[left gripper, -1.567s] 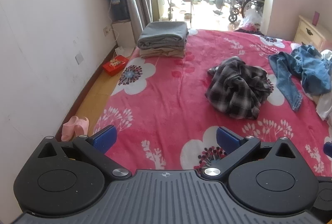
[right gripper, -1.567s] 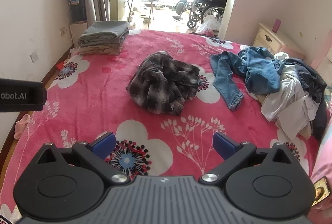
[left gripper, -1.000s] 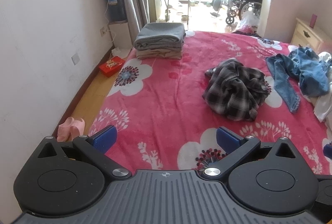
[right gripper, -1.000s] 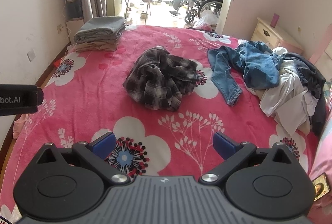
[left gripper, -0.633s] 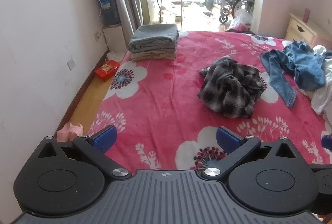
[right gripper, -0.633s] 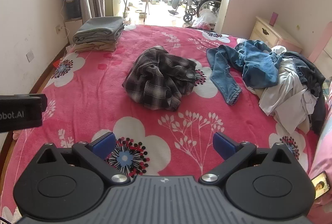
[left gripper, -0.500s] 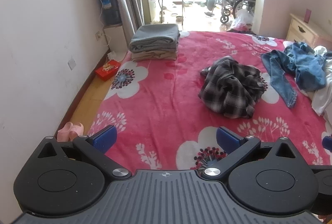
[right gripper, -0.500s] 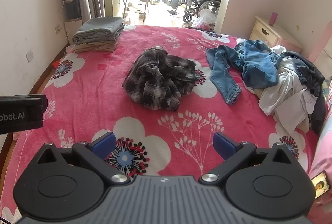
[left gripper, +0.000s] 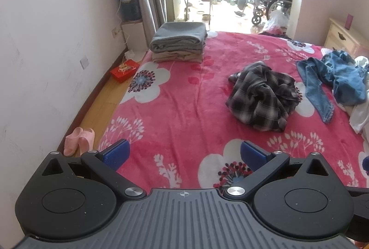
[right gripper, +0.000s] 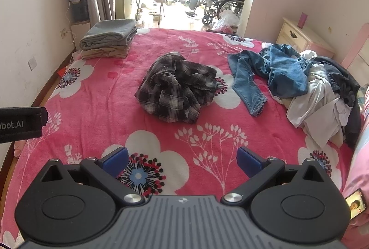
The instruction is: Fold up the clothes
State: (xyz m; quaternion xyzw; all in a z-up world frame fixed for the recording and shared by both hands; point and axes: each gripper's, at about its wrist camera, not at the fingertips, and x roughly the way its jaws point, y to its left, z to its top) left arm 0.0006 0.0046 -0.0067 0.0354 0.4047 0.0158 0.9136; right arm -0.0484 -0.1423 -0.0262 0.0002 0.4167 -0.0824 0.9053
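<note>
Plaid black-and-white flannel shirt [right gripper: 177,87] lies crumpled mid-bed on the pink floral blanket [right gripper: 110,96], well ahead of you. Your left gripper [left gripper: 183,153] and right gripper [right gripper: 182,160] both gape empty; take two separate edges, probably shoulders, and spread it flat first.

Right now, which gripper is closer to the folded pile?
Left, probably. The left gripper hangs open nearer the bed's left edge, where the folded pile sits. The right gripper is open, further right.

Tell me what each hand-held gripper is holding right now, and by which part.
Nothing. The left hand-held gripper and right hand-held gripper are both open above the bedspread; the plaid shirt lies untouched.
</note>
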